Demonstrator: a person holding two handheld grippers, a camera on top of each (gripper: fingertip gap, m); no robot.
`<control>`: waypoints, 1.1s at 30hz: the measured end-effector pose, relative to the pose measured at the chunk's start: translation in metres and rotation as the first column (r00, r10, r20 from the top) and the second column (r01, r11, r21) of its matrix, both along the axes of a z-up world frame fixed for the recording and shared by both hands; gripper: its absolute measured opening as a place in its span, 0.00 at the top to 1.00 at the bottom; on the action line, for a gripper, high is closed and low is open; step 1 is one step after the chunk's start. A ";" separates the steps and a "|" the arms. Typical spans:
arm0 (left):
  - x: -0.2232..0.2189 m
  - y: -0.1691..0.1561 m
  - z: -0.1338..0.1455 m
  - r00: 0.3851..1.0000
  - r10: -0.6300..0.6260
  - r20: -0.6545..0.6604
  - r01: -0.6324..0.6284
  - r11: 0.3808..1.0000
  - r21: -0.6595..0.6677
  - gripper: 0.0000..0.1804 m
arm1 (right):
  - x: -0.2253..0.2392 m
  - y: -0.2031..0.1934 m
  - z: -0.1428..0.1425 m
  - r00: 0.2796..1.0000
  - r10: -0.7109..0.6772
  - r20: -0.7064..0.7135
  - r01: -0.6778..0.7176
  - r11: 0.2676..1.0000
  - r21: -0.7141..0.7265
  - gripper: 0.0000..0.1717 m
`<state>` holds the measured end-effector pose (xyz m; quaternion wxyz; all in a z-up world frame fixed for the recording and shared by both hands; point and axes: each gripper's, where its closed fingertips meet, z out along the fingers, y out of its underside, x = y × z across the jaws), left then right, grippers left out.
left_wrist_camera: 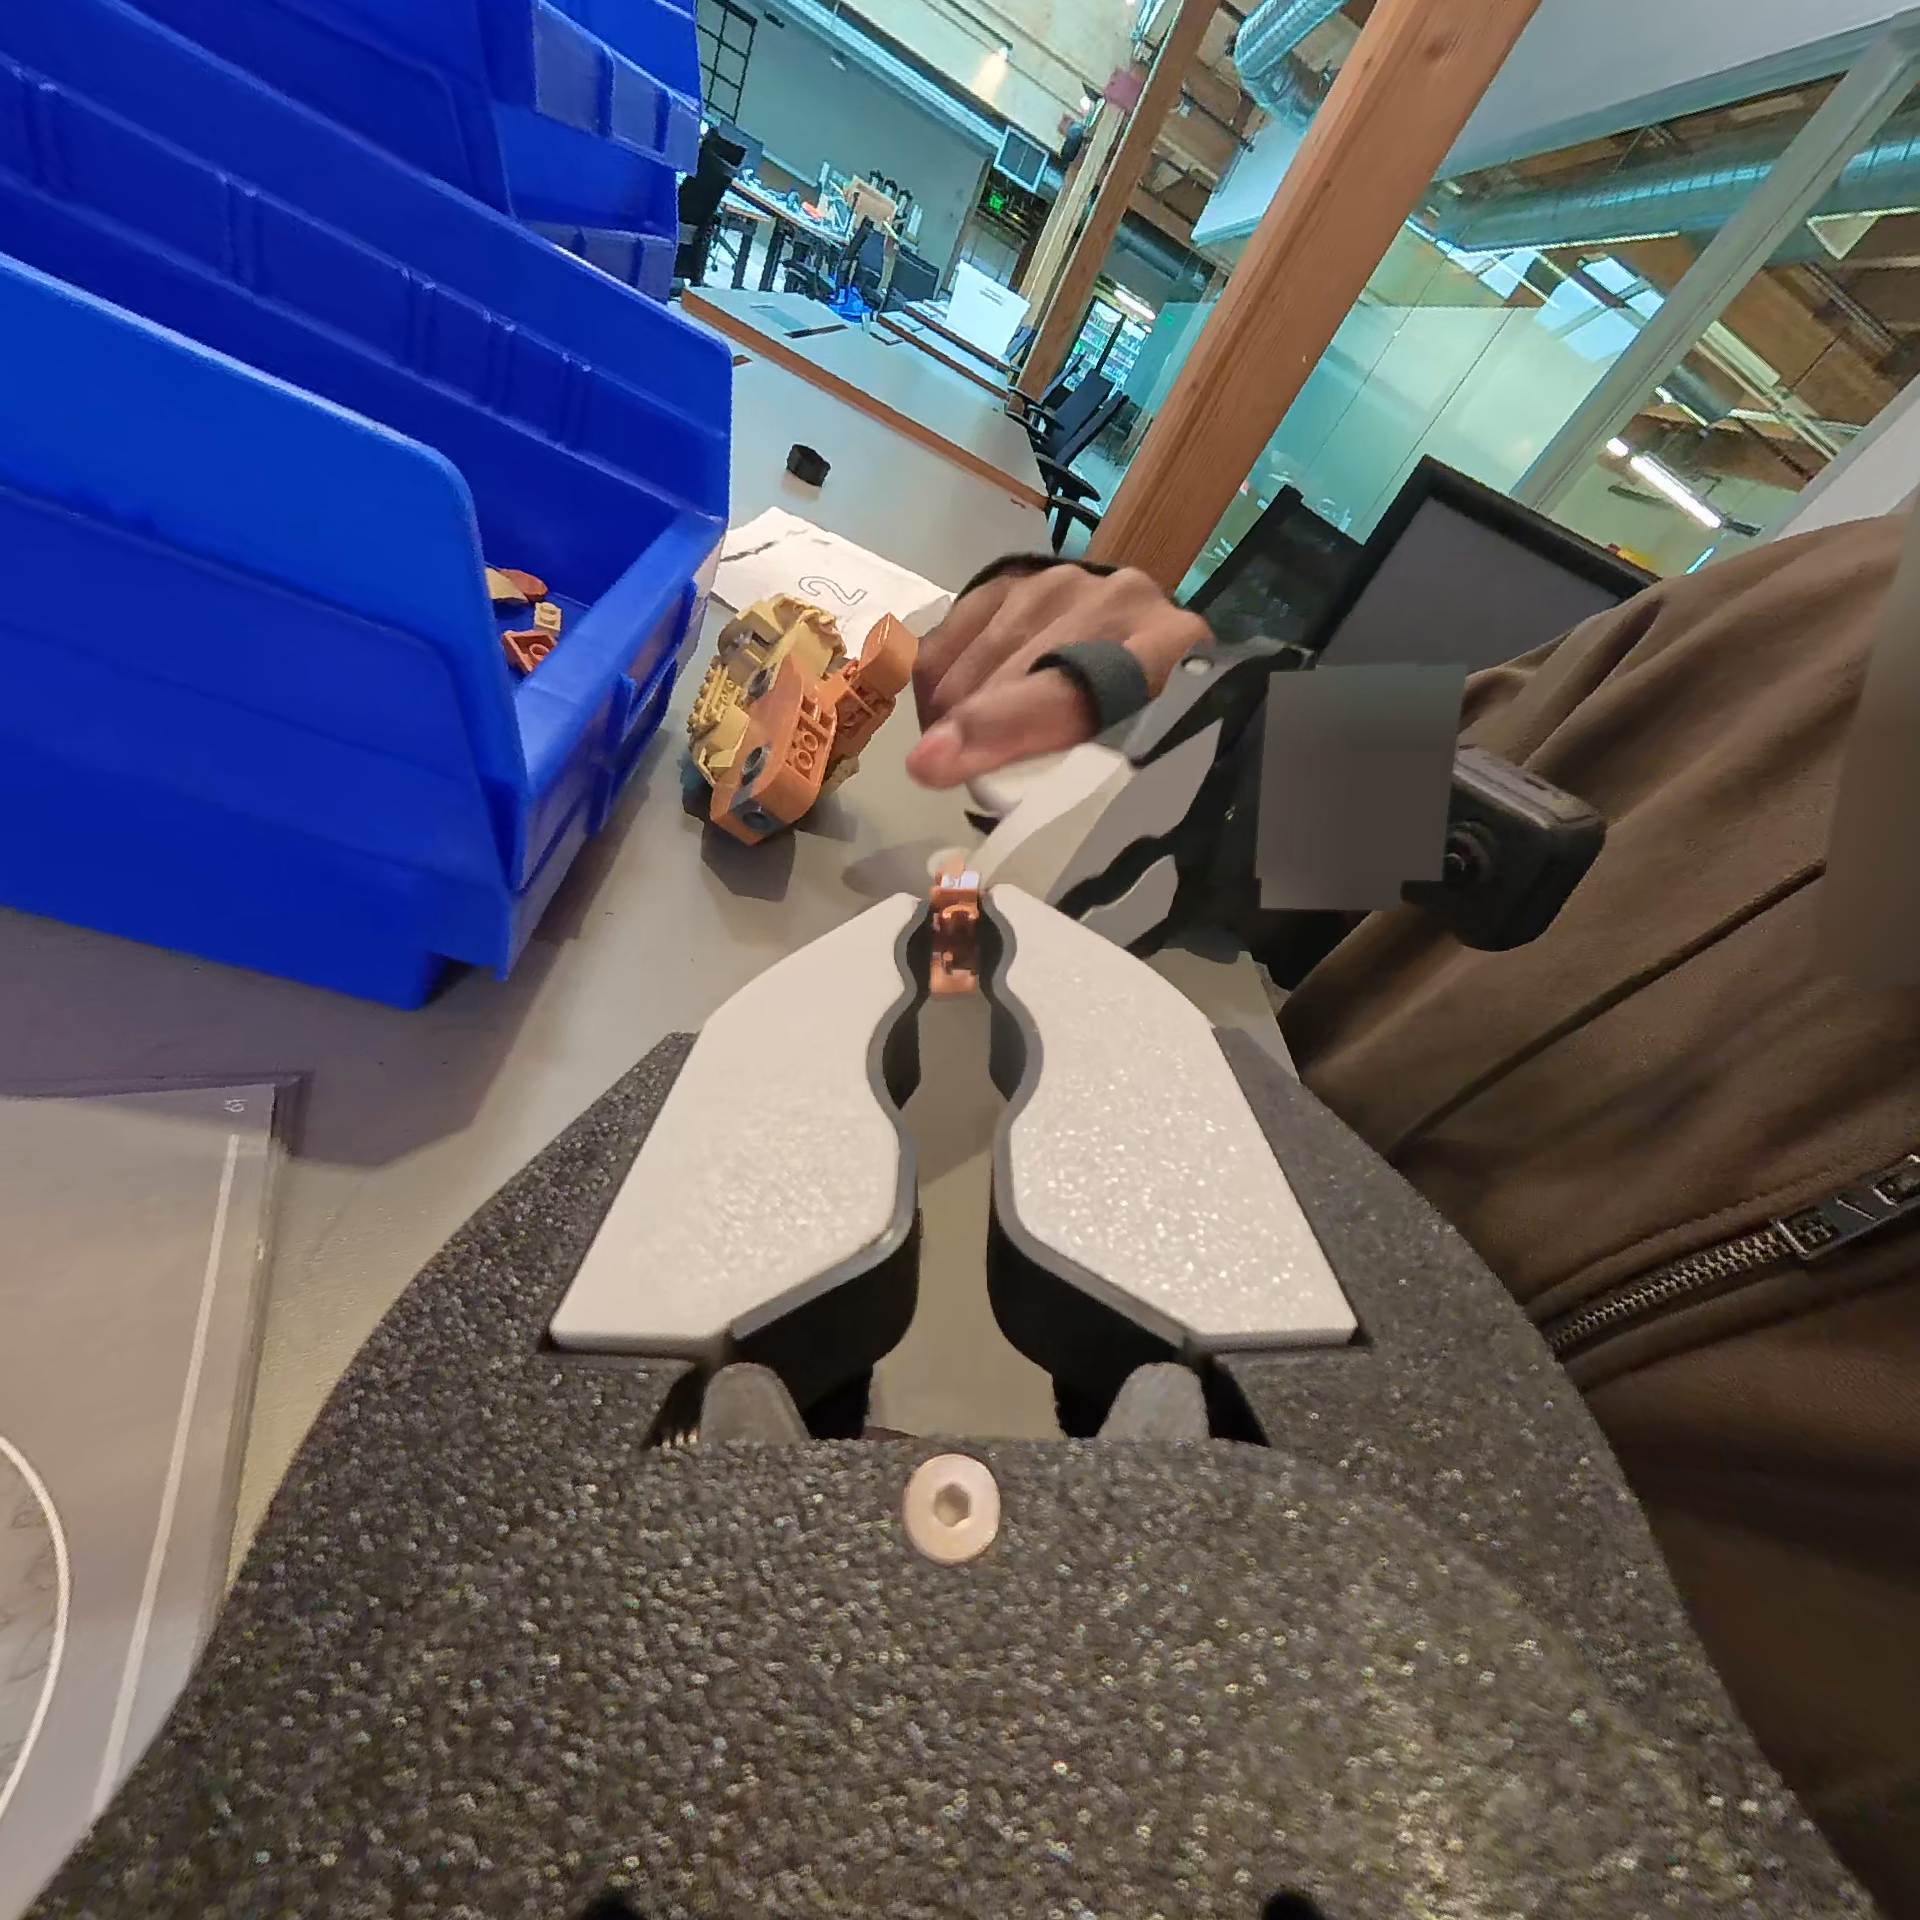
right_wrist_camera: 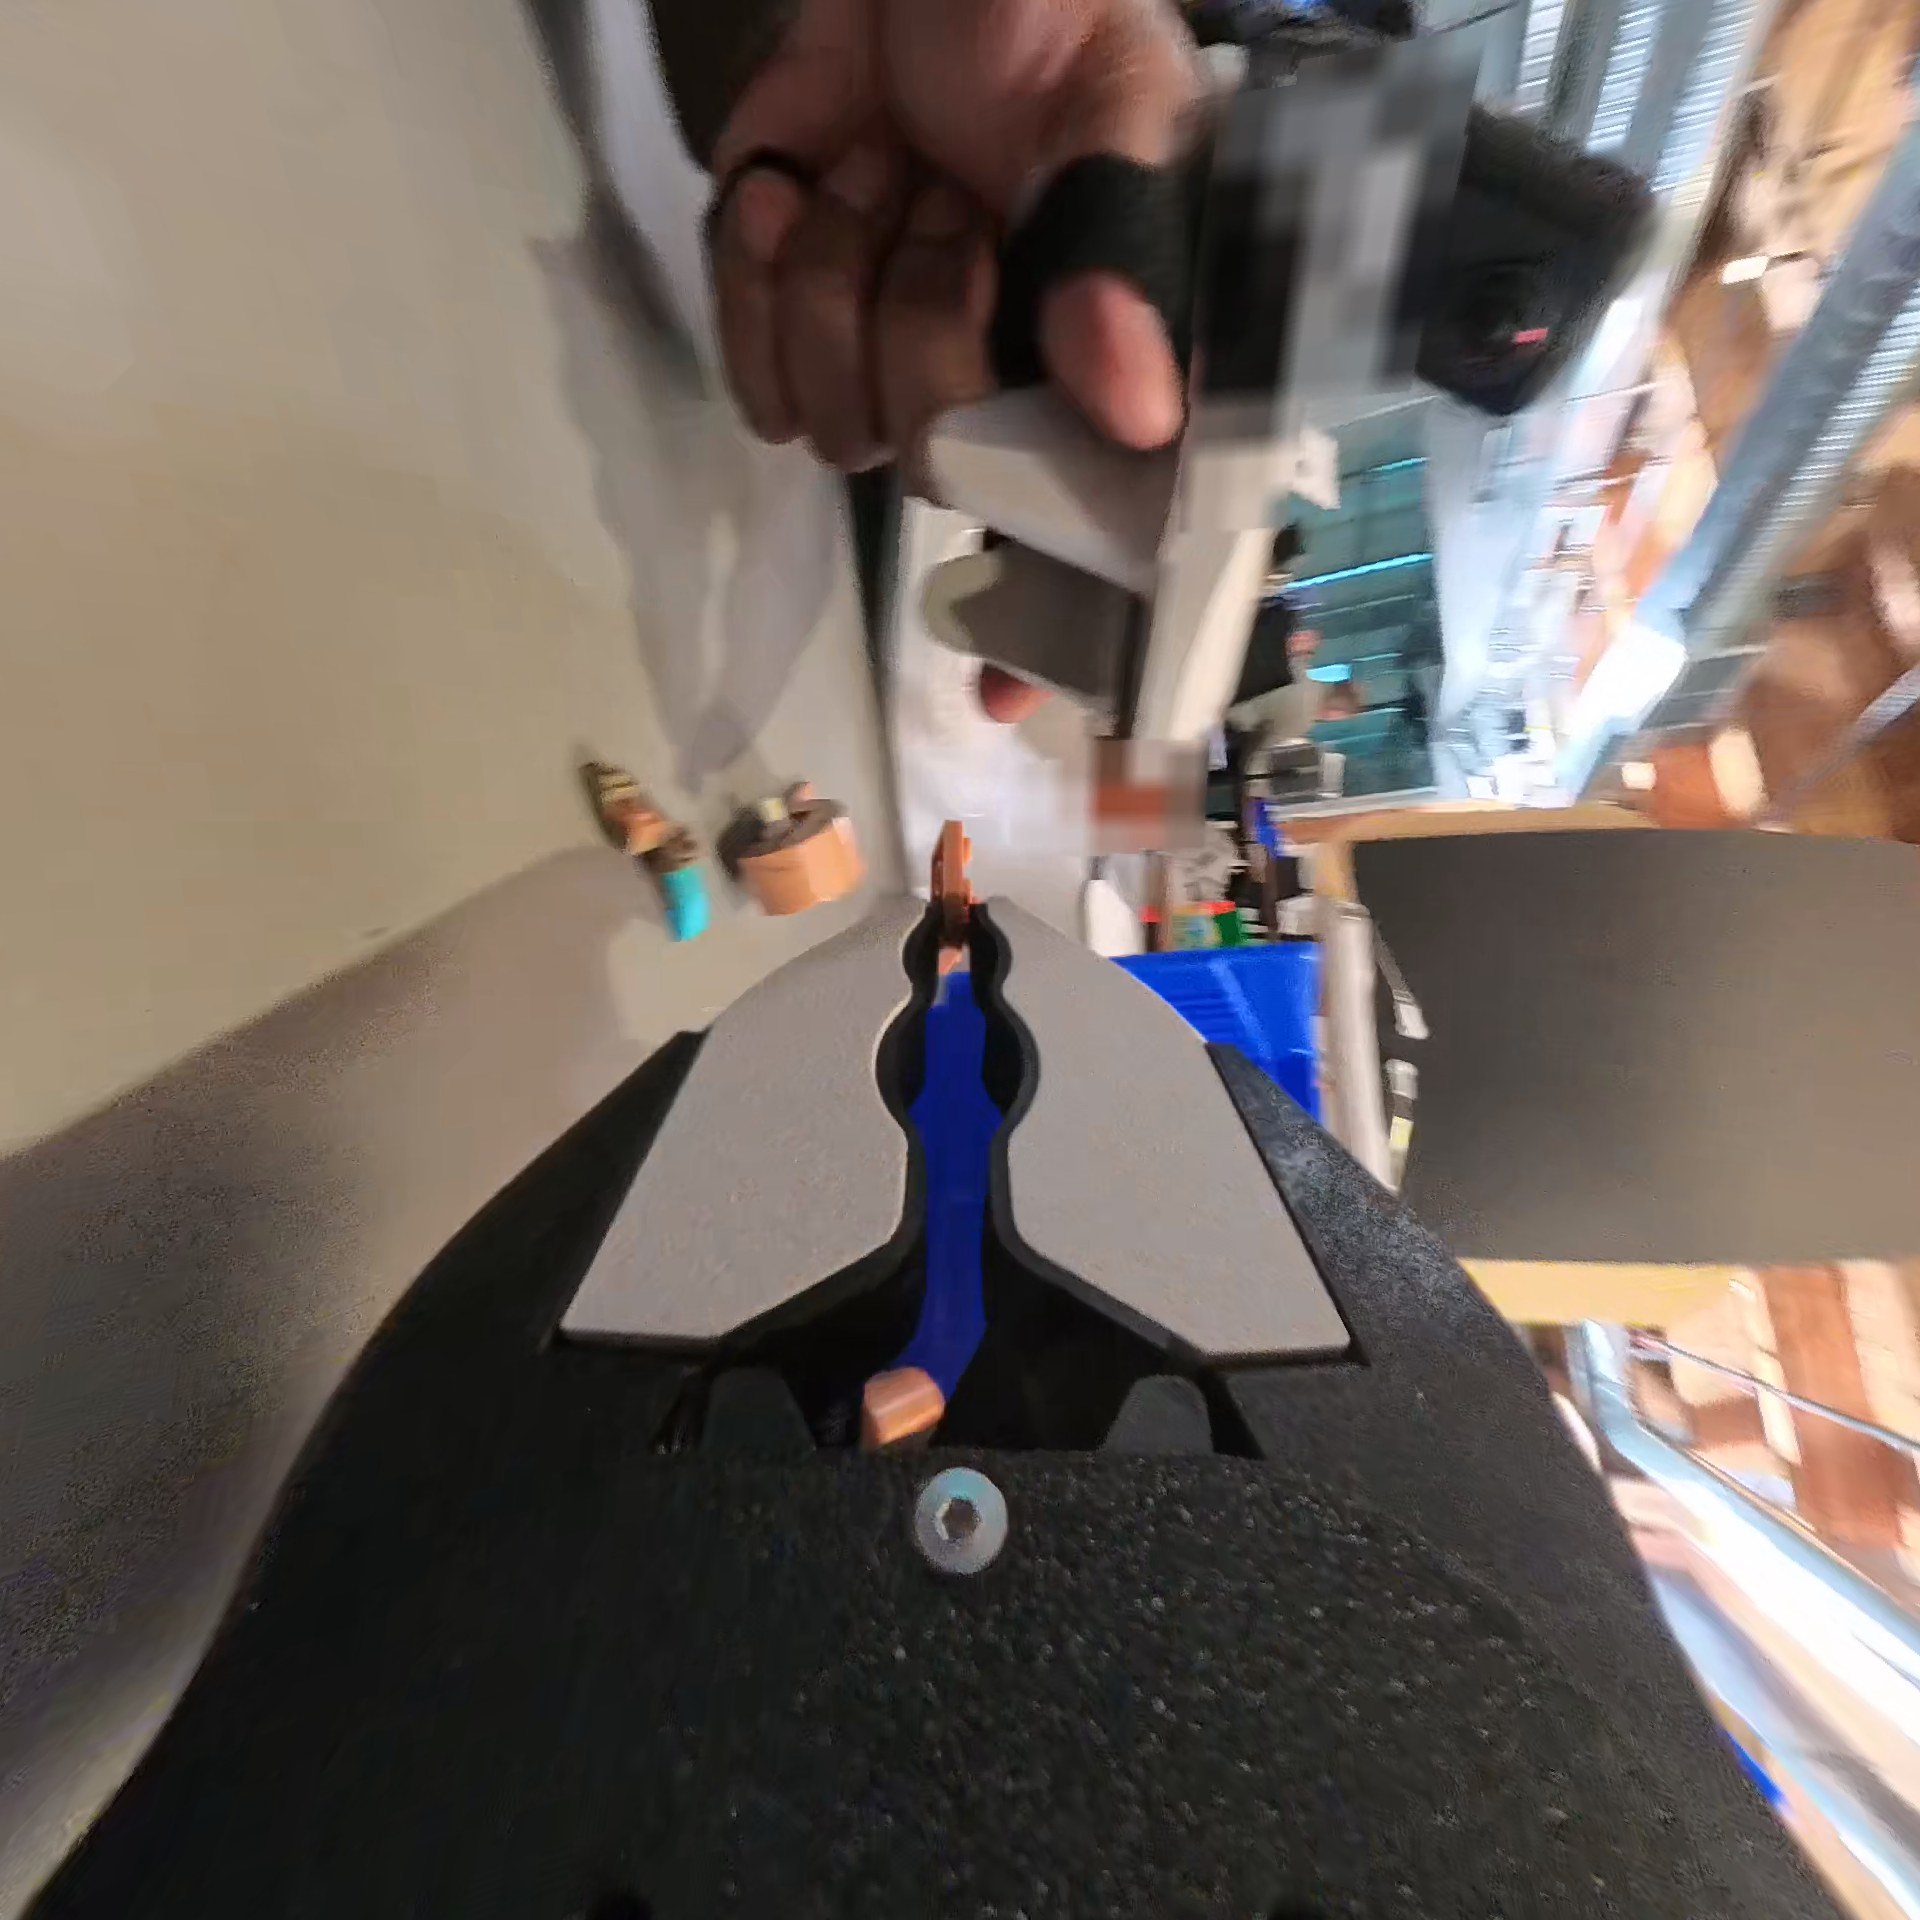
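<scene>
Left hand-held gripper (left_wrist_camera: pixel 954 914) pinches a small orange brick piece (left_wrist_camera: pixel 953 940) between both pads, right hand-held gripper (left_wrist_camera: pixel 977 868) tip just beside it, held by a hand (left_wrist_camera: pixel 1029 665), orange-tan brick model (left_wrist_camera: pixel 784 717) on grey worktop (left_wrist_camera: pixel 582 966) near blue bins (left_wrist_camera: pixel 312 582), brown jacket (left_wrist_camera: pixel 1662 987) at right.

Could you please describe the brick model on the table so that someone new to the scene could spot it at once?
Start at the stacked blue bins on the grey table. Just beyond the front bin's open end, in front of a white sheet, lies the brick model. It is a chunky orange and tan lump, far bigger than the loose bricks in the bin or the thin orange piece pinched in the left gripper.
</scene>
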<state>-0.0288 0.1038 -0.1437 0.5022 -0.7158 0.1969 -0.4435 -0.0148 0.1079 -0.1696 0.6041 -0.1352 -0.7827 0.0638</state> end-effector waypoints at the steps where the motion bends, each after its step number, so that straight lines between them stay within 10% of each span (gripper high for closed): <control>1: 0.000 0.000 0.000 1.000 0.000 0.002 0.000 1.000 0.001 0.96 | 0.001 -0.003 -0.010 0.998 0.014 0.062 -0.013 1.000 -0.011 0.97; 12: 0.008 -0.004 -0.015 0.963 0.012 -0.270 0.033 0.986 0.161 0.96 | 0.017 -0.001 -0.067 0.897 0.012 0.441 0.136 0.944 -0.302 0.96; 24: 0.013 -0.010 -0.018 0.928 -0.007 -0.373 0.100 0.967 0.233 0.96 | 0.004 -0.008 0.005 0.990 0.046 0.130 0.036 0.825 -0.564 0.90; 33: 0.026 -0.017 -0.024 0.898 -0.030 -0.440 0.165 0.948 0.271 0.95 | 0.000 -0.021 0.002 0.991 0.071 0.118 0.006 0.832 -0.554 0.95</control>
